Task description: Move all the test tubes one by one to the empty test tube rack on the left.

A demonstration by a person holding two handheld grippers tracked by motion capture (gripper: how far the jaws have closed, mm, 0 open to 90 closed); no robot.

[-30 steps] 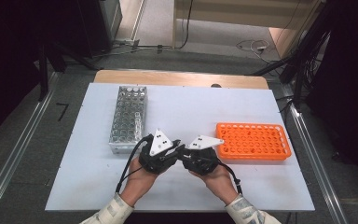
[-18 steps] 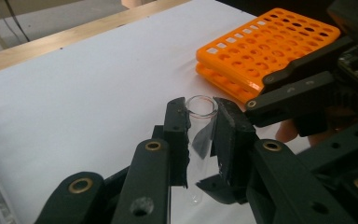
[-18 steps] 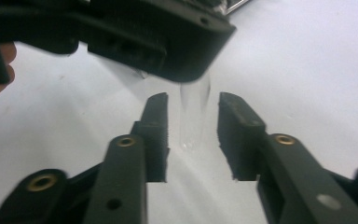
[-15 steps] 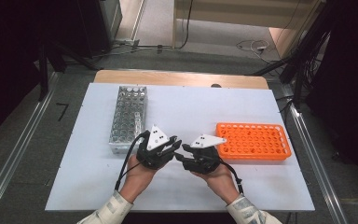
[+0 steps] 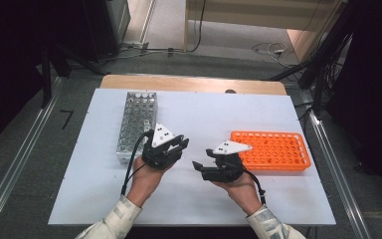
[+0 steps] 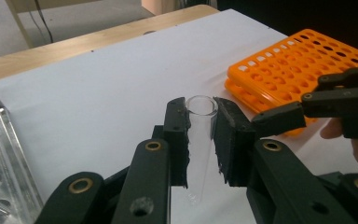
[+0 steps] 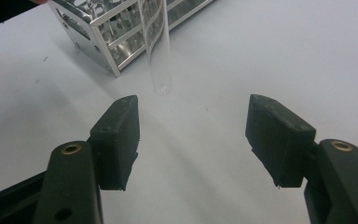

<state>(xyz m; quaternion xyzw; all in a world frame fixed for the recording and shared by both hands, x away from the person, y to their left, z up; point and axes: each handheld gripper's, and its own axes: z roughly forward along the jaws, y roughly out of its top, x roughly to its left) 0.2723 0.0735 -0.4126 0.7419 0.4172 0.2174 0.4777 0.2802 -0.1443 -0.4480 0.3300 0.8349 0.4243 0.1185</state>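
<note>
A clear test tube (image 6: 200, 140) stood upright, clamped between the left gripper's (image 6: 200, 135) pads above the white table (image 5: 99, 199), near the metal rack (image 5: 135, 124). The right gripper (image 7: 193, 135), just opening, gaped empty beside it, palm-up near the orange rack (image 5: 273, 149).

The glass tube's (image 7: 157, 51) upper end — cut off by the frame's top edge — stays unseen.
</note>
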